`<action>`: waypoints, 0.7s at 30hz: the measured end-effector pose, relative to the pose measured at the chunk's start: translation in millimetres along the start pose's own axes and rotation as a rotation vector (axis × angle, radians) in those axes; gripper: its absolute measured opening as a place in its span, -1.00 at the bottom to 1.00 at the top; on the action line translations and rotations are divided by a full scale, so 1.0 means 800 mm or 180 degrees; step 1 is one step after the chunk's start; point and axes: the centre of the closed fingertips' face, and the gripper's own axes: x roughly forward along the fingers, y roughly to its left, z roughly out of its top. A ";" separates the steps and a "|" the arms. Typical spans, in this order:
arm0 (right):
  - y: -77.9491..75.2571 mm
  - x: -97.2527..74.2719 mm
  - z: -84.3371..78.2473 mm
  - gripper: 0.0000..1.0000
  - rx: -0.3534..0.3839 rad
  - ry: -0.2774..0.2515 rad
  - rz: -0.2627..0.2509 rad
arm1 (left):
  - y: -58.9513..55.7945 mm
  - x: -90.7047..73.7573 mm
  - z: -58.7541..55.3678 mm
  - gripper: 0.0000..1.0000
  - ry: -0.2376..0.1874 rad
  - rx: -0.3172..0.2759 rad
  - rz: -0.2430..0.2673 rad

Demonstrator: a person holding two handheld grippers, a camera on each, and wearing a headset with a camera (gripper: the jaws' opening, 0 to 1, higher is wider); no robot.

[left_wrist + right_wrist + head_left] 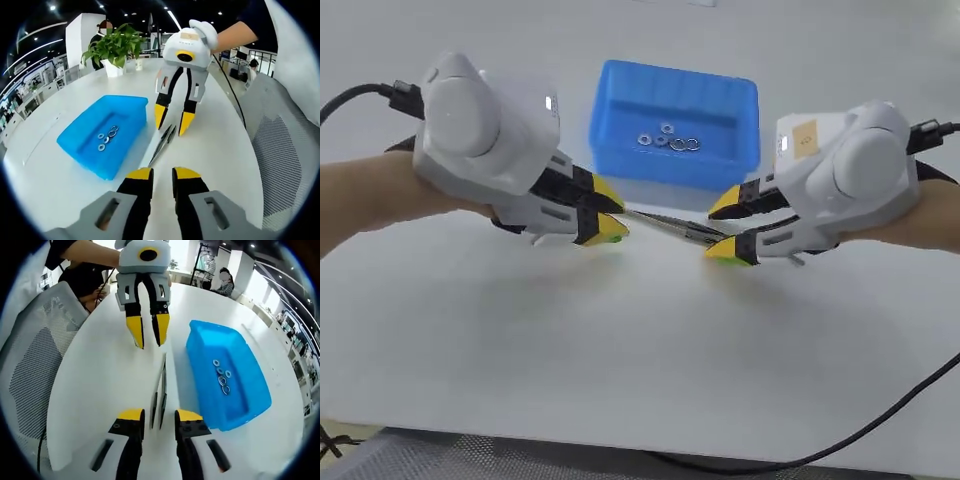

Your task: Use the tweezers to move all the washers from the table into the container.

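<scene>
Metal tweezers (672, 226) lie flat on the white table between my two grippers, also seen as tweezers (163, 142) and tweezers (159, 396). My left gripper (607, 214) is open, its yellow tips just left of the tweezers' thin end. Facing it, my right gripper (724, 227) is open too, and the tweezers' broad end lies between its jaws without being clamped. Behind them stands the blue container (620, 90) with several washers (668, 140) on its floor. The left gripper (148, 332) and right gripper (172, 116) show in each other's views.
A black cable (880, 420) runs over the table's near right edge. A mesh chair (280, 150) stands beside the table, and a potted plant (114, 47) sits at its far end. People sit in the background (225, 280).
</scene>
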 end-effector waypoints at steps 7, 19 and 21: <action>0.011 -0.065 0.026 -0.35 0.0493 -0.0510 -0.0278 | -0.005 -0.051 -0.007 -0.31 0.0036 -0.0113 0.0292; 0.036 -0.147 0.032 0.64 0.0682 -0.0672 -0.0845 | -0.017 -0.119 0.041 0.46 -0.0176 -0.0189 0.0693; 0.037 -0.152 0.033 0.85 0.0641 -0.0646 -0.0933 | -0.017 -0.125 0.049 0.61 -0.0189 -0.0195 0.0757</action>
